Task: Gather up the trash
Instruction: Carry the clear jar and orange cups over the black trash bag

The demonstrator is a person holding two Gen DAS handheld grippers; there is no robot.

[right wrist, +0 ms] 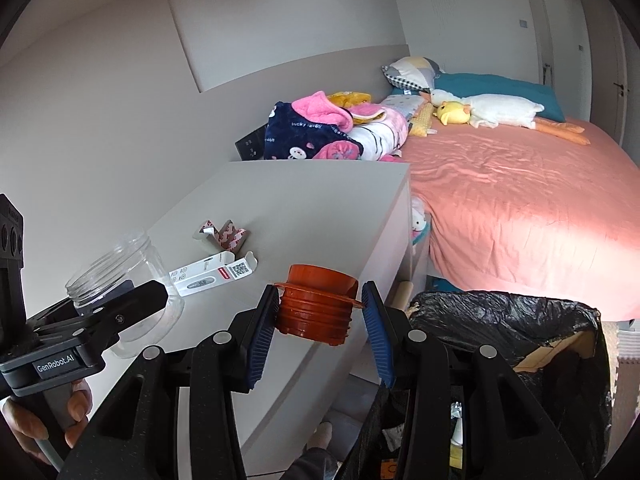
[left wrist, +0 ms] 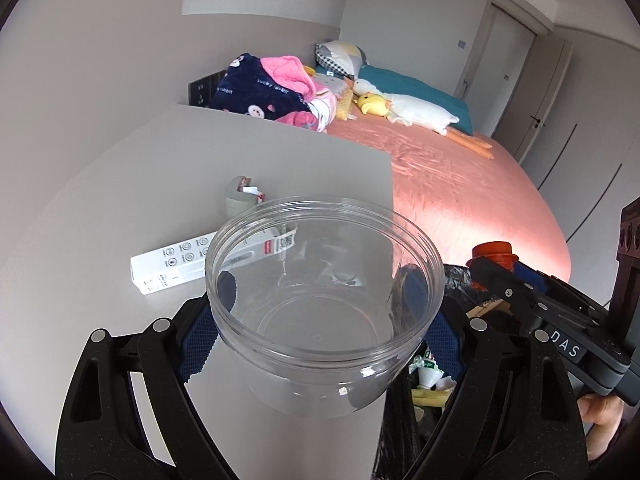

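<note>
Left hand-held gripper (left wrist: 320,320) clamps the clear jar (left wrist: 324,292) beside the trash bag (right wrist: 520,328); right hand-held gripper (right wrist: 320,312) pinches the orange lid (right wrist: 318,306) there. 2 slick plastics, either could slip short onto the desk (right wrist: 300,208).

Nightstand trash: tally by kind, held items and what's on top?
Clear plastic jar, held in left gripper: 1
Orange plastic lid, held in right gripper: 1
White cardboard box: 1
Crumpled pink-patterned wrapper: 1
Total: 4
</note>
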